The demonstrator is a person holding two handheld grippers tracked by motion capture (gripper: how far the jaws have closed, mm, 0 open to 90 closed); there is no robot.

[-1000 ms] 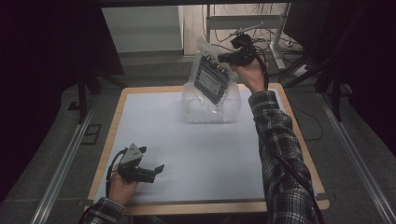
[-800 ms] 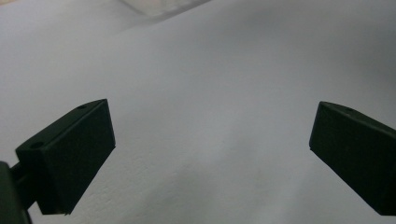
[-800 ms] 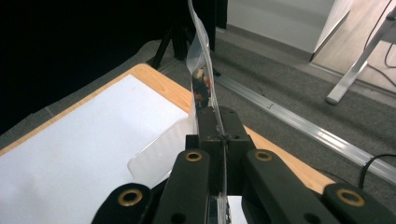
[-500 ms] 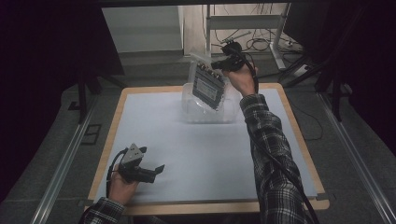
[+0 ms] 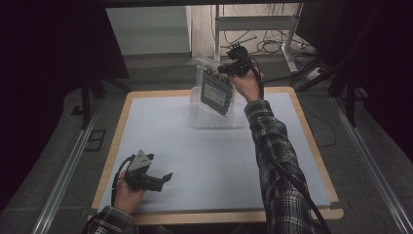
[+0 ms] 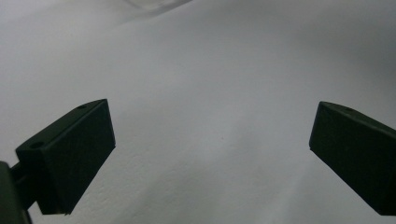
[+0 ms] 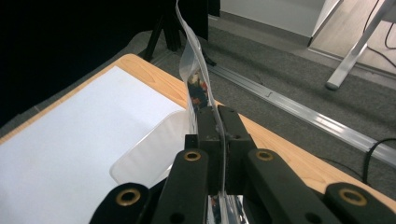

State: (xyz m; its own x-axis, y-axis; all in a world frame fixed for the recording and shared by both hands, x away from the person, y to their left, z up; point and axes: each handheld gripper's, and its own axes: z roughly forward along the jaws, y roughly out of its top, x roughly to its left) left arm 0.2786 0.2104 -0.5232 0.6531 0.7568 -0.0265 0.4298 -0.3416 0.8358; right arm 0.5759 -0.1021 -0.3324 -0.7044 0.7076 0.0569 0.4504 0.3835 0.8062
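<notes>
Right gripper (image 5: 228,69) clamps the clear packet (image 5: 215,90) above the clear tray (image 5: 197,116) at the table's (image 5: 302,117) far edge; left gripper (image 5: 160,179) rests open near the front-left corner.

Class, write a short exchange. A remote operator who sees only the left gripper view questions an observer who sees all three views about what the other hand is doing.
Operator: My left gripper has its jaws open over a white sheet. What is the other hand doing?
Observer: The right gripper is shut on the edge of a clear plastic bag and holds it up over the far side of the table.
Operator: What is underneath the bag?
Observer: A clear plastic piece lies on the sheet below it. I cannot tell whether it is a tray or another bag.
</notes>
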